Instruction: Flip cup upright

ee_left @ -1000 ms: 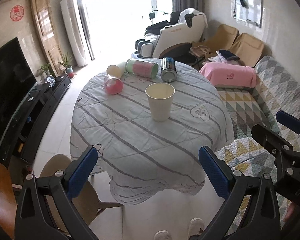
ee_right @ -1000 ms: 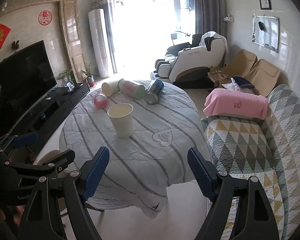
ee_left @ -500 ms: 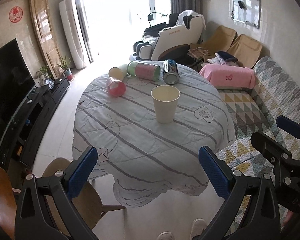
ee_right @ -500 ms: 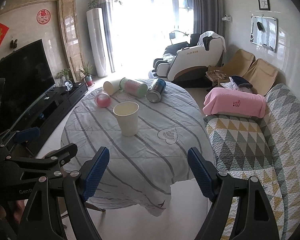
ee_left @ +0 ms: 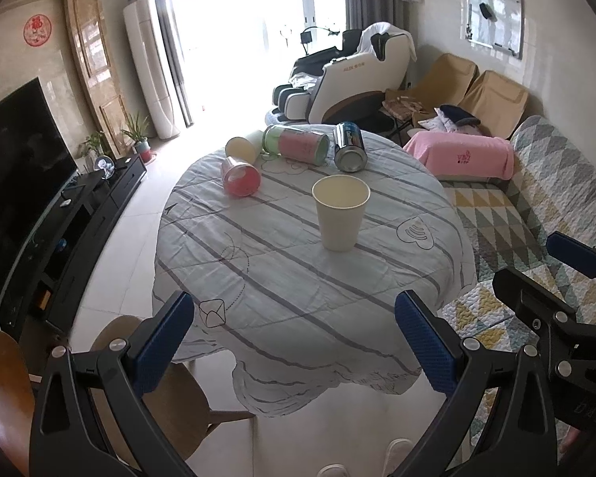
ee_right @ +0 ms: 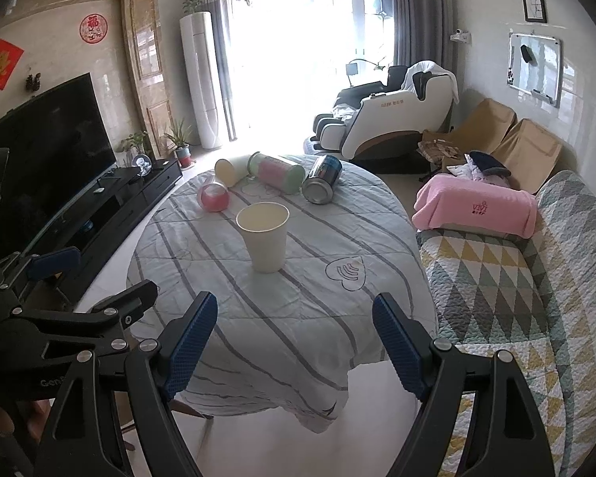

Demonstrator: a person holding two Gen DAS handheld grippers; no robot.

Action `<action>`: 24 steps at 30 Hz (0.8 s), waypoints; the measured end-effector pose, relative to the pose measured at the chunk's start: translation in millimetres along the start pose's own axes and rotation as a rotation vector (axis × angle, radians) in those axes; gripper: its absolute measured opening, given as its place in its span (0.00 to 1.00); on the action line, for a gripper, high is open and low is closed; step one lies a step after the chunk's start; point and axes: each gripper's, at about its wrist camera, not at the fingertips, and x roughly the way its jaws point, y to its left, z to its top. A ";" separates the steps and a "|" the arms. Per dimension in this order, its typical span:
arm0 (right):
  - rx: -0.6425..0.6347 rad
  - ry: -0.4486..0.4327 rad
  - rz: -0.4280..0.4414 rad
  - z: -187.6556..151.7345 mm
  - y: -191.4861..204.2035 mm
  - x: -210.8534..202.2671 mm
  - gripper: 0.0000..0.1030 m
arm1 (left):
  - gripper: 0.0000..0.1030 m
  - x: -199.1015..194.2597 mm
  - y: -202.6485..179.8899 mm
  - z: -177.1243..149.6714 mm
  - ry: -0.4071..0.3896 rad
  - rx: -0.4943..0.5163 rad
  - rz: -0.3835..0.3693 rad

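Cream paper cup (ee_left: 341, 212) stands upright, mouth up, empty inside, mid counter (ee_left: 282, 278). Pink cup (ee_left: 240, 177) lies tipped over behind it. My left tongs (ee_left: 294, 332) and right tongs (ee_right: 296, 336) spread wide, holding nothing, well short of the cup.

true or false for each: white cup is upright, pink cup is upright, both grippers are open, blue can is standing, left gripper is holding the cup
1. The white cup stands upright, mouth up. True.
2. The pink cup is upright. False: it lies on its side on the table.
3. The left gripper and right gripper are both open. True.
4. The blue can is standing. False: it lies on its side, its end facing the camera.
5. The left gripper holds the white cup. False: it is empty, back from the table's near edge and apart from the cup.
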 end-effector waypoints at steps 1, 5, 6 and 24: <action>-0.001 0.000 -0.001 1.1 -0.2 0.7 0.79 | 0.99 0.3 0.2 0.3 0.000 0.002 -0.001; 0.002 0.001 0.002 1.3 -0.3 1.1 0.79 | 0.99 0.4 0.3 0.2 0.002 0.003 0.000; 0.003 0.003 0.002 1.6 -0.4 1.8 0.79 | 0.99 0.4 0.6 0.2 0.003 0.001 0.000; 0.008 0.009 0.006 1.1 -4.4 5.6 0.79 | 0.99 5.4 -4.3 1.1 -0.003 -0.008 -0.007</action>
